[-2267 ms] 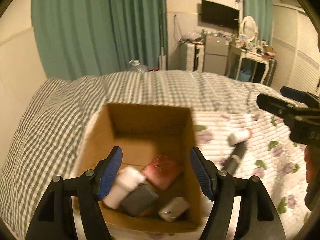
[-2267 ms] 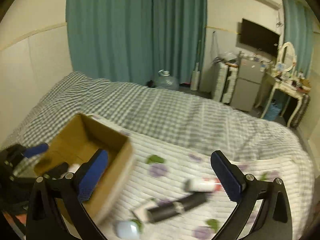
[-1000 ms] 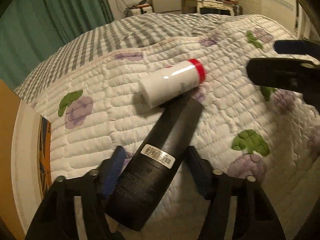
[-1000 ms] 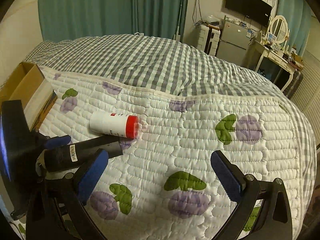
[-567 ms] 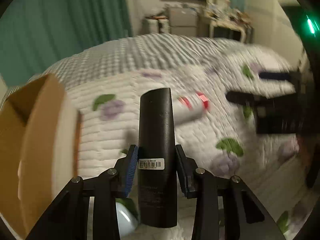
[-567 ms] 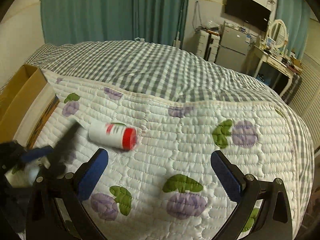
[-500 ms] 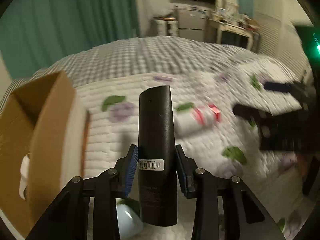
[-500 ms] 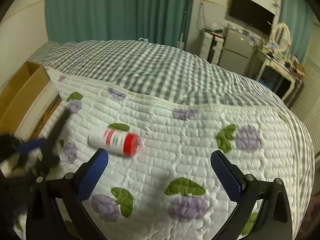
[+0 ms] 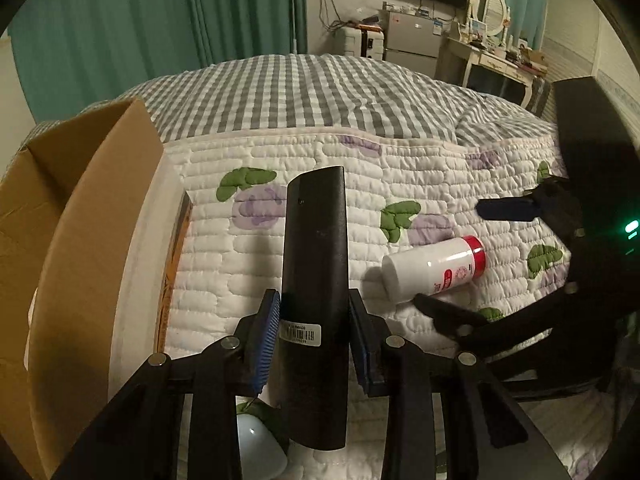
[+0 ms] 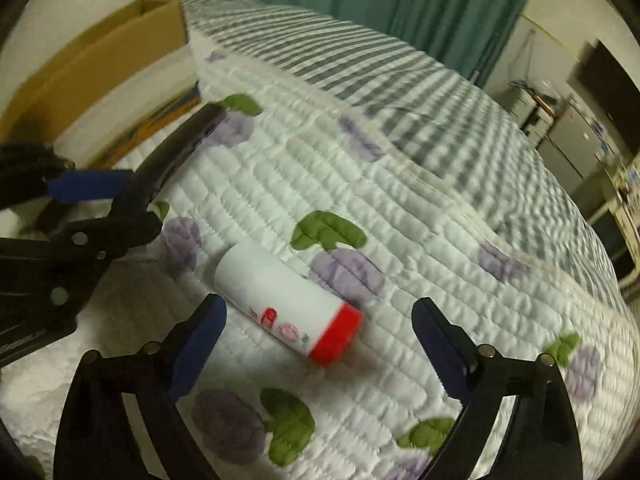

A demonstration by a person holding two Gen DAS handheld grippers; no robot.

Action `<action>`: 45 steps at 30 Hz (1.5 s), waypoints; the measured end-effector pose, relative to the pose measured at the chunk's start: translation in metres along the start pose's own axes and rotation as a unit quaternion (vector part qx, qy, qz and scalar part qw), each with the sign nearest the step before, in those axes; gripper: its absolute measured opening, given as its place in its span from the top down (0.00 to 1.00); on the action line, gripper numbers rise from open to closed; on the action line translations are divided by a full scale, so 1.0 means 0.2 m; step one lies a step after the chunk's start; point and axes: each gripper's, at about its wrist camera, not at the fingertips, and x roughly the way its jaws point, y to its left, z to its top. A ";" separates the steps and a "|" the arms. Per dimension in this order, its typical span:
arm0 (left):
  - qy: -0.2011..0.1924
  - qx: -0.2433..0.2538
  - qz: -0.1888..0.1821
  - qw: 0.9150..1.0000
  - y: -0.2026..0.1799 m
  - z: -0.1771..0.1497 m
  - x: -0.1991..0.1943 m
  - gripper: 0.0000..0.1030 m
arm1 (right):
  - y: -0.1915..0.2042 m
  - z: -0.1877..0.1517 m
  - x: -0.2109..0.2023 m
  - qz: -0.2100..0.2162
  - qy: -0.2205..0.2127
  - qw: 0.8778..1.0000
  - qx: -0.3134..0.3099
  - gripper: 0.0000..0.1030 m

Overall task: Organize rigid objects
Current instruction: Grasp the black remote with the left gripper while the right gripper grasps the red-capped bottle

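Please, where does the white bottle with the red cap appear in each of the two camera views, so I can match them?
Left wrist view: the white bottle lies on the quilt at right of centre, cap to the right, beside the right claw.
Right wrist view: the bottle lies low in the centre, between the open claw's fingers, cap to the lower right.
Shared landmark: the cardboard box, at the left in both.

Black tube (image 9: 314,280): long, matte, barcode label near its lower end, raised clear of the quilt, pointing away. White bottle (image 10: 286,304): red cap, lying on its side, right of the tube. Cardboard box (image 9: 76,248): open, far left.
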 end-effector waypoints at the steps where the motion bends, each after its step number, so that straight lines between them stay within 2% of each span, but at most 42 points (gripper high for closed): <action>1: -0.001 0.000 0.001 1.000 0.00 0.00 0.00 0.68 | 0.01 0.01 0.01 -0.001 -0.001 1.000 -0.011 0.10; 4: -0.002 -0.004 0.003 1.000 0.01 0.00 0.00 0.70 | 0.06 0.03 0.07 0.002 0.008 0.999 -0.041 0.12; 6: -0.002 -0.006 0.005 1.000 0.01 0.01 0.00 0.79 | 0.06 0.02 0.13 0.019 0.034 0.998 -0.040 0.24; 8: 0.007 -0.008 -0.002 1.000 0.02 0.00 0.01 0.82 | 0.05 0.00 0.13 0.028 0.031 0.999 -0.027 0.26; 10: 0.010 -0.004 -0.007 1.000 0.02 0.00 0.02 0.82 | 0.03 -0.01 0.11 0.034 0.029 0.999 -0.014 0.39; 13: 0.016 0.009 -0.017 1.000 0.00 -0.01 0.03 0.82 | 0.04 -0.03 0.07 0.034 0.029 0.999 -0.005 0.49; 16: 0.017 0.008 -0.023 1.000 0.00 -0.01 0.02 0.81 | 0.05 -0.07 0.02 0.037 0.028 0.999 0.004 0.54; 19: 0.023 0.004 -0.021 1.000 0.02 -0.03 0.04 0.76 | 0.04 -0.12 -0.05 0.040 0.024 0.999 0.018 0.60; 21: 0.036 -0.003 -0.026 0.999 0.02 -0.04 0.07 0.69 | 0.02 -0.14 -0.08 0.037 0.023 0.998 0.036 0.61; 27: 0.044 0.012 -0.041 0.998 -0.01 -0.04 0.10 0.68 | 0.01 -0.14 -0.10 0.058 0.015 0.997 0.054 0.62; 36: 0.052 0.035 -0.038 0.997 -0.03 -0.03 0.12 0.66 | -0.03 -0.07 0.03 0.081 0.032 0.993 0.084 0.62; 37: 0.052 0.037 -0.038 0.997 -0.04 -0.03 0.12 0.65 | -0.03 -0.07 0.02 0.077 0.030 0.993 0.083 0.64; 39: 0.054 0.051 -0.041 0.996 -0.06 -0.03 0.13 0.52 | -0.04 -0.07 0.00 0.046 0.023 0.994 0.091 0.64; 41: 0.056 0.078 -0.034 0.995 -0.11 -0.04 0.13 0.45 | -0.10 -0.09 -0.05 0.025 0.009 0.992 0.120 0.64; 45: 0.061 0.121 -0.019 0.991 -0.20 -0.05 0.18 0.45 | -0.20 -0.12 -0.14 0.023 -0.021 0.985 0.169 0.65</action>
